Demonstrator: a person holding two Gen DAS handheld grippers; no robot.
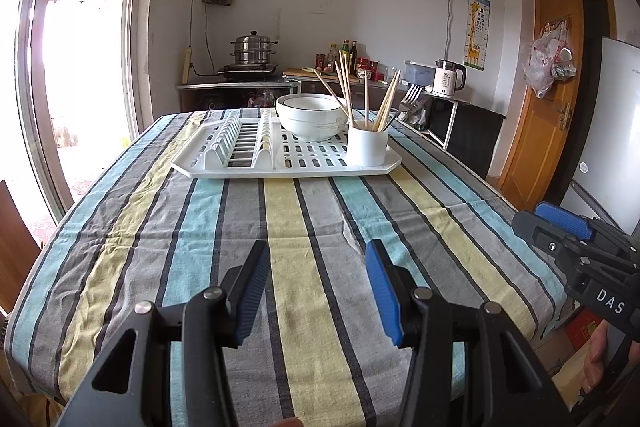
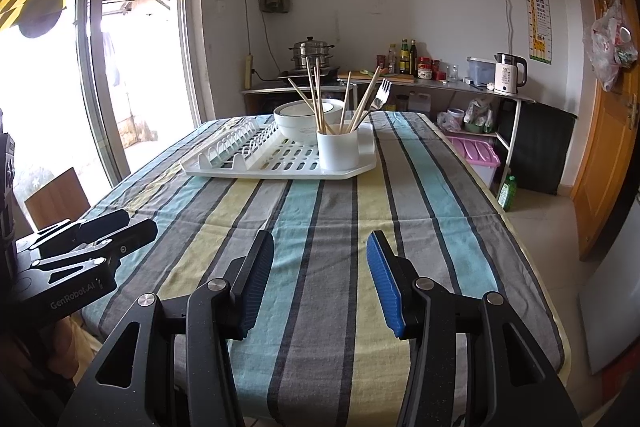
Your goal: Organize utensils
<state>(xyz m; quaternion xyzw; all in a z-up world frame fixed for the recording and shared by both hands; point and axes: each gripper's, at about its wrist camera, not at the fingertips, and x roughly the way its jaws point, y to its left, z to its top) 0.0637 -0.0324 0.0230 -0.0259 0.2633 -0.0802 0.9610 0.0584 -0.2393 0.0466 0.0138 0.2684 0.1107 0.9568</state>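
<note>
At the bottom of each wrist view a gripper hangs over the striped tablecloth (image 1: 312,219) with nothing between its jaws. The left gripper (image 1: 318,291) stands about half open and empty; the right gripper (image 2: 320,281) is the same, and also shows at the right edge of the left view.

Farther up, in the centre of both frames, the white rack (image 1: 288,163) sits on the cloth, well apart from both grippers. On its near right corner stands the cup (image 1: 367,145), holding the chopsticks (image 1: 346,87) splayed in several directions and a fork (image 1: 410,97) with tines up. Behind the cup, touching or just beside it, is the bowl (image 1: 310,117).

The utensils look already gathered in the cup, so the step is probably a reach towards it. To do it well, come in from the near right, clear of the bowl, and close on one stick low on its bare shaft, lifting straight up so the others stay put. The cup looks light and may tip if pushed sideways.
</note>
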